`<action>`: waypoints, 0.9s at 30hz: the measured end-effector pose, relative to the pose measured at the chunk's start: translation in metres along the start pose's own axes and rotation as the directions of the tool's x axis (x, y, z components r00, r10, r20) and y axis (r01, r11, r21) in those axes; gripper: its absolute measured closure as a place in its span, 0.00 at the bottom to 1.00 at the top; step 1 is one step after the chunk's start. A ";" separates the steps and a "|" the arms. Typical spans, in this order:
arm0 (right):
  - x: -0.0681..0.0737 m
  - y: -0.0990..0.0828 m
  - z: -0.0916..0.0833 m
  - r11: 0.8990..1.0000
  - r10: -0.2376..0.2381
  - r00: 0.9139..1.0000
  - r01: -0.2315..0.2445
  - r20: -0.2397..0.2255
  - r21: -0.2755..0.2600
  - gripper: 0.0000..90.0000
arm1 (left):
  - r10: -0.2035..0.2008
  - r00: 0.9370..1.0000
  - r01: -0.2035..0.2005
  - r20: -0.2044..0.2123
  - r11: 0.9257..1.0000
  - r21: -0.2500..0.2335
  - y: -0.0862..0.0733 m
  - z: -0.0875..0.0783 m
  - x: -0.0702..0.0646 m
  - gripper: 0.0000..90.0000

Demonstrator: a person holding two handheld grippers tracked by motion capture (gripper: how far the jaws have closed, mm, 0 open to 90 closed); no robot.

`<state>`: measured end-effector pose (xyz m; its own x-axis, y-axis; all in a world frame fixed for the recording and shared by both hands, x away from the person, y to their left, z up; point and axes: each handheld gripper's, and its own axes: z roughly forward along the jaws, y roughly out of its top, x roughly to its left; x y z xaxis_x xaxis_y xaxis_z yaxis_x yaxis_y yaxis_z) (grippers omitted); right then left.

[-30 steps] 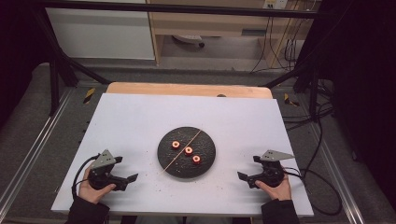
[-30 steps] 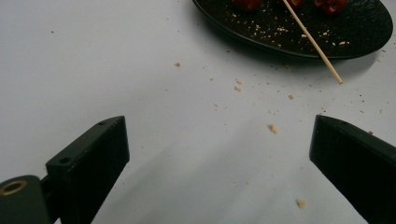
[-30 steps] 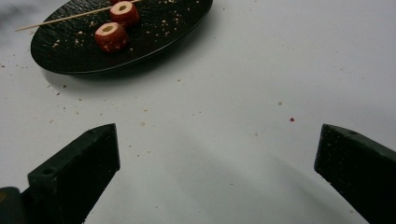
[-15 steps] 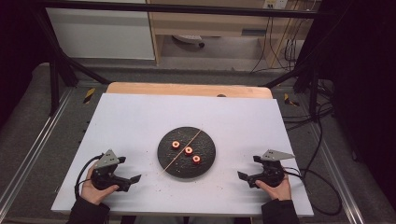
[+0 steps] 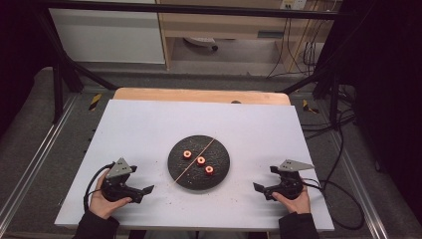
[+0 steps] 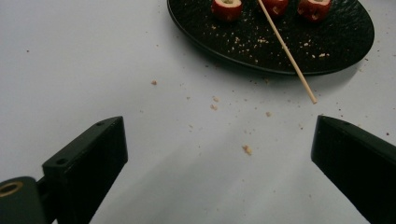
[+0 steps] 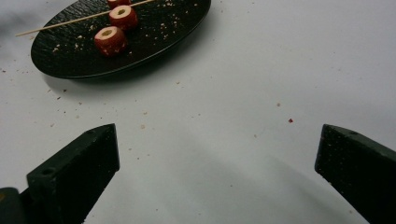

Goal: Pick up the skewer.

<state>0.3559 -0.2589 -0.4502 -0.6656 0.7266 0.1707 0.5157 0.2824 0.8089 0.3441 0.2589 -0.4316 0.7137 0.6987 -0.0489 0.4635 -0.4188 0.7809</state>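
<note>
We see a black plate (image 5: 198,174) at the table's (image 5: 149,124) middle, bearing three red rings (image 5: 201,160) and a skewer (image 5: 195,160). Left gripper (image 5: 142,191) and right gripper (image 5: 261,189) rest near the front corners, jaws spread wide, empty.

plate (image 5: 198,175) centre (skewer (image 5: 194,161) across) | left gripper (image 5: 144,191) | right gripper (image 5: 259,189)

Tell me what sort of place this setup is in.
Most likely a lab or recording workstation, not a kitchen. A white table sits inside a black metal frame, cables trail on the floor behind, and a person holds a claw in each hand either side of a black plate.
</note>
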 end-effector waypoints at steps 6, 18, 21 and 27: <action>0.000 0.000 0.001 1.000 -0.005 1.000 0.005 0.000 0.005 0.01 | 0.006 1.000 -0.006 -0.008 1.000 0.000 0.009 0.000 -0.003 0.04; 0.000 0.000 0.001 1.000 -0.007 1.000 0.007 0.006 0.014 0.01 | 0.006 1.000 -0.006 -0.016 1.000 0.016 0.030 0.009 -0.011 0.05; 0.000 0.000 0.002 1.000 -0.007 1.000 0.007 0.010 0.016 0.01 | 0.006 1.000 -0.006 -0.017 1.000 0.016 0.037 0.012 -0.015 0.05; 0.000 0.000 0.002 1.000 -0.007 1.000 0.007 0.011 0.019 0.01 | 0.014 1.000 -0.013 -0.021 0.999 0.037 0.050 0.020 -0.023 0.06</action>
<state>0.3563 -0.2578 -0.4514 -0.6630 0.7315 0.1589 0.5211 0.2987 0.7995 0.3612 0.2106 -0.4039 0.7090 0.7047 -0.0251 0.4733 -0.4493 0.7577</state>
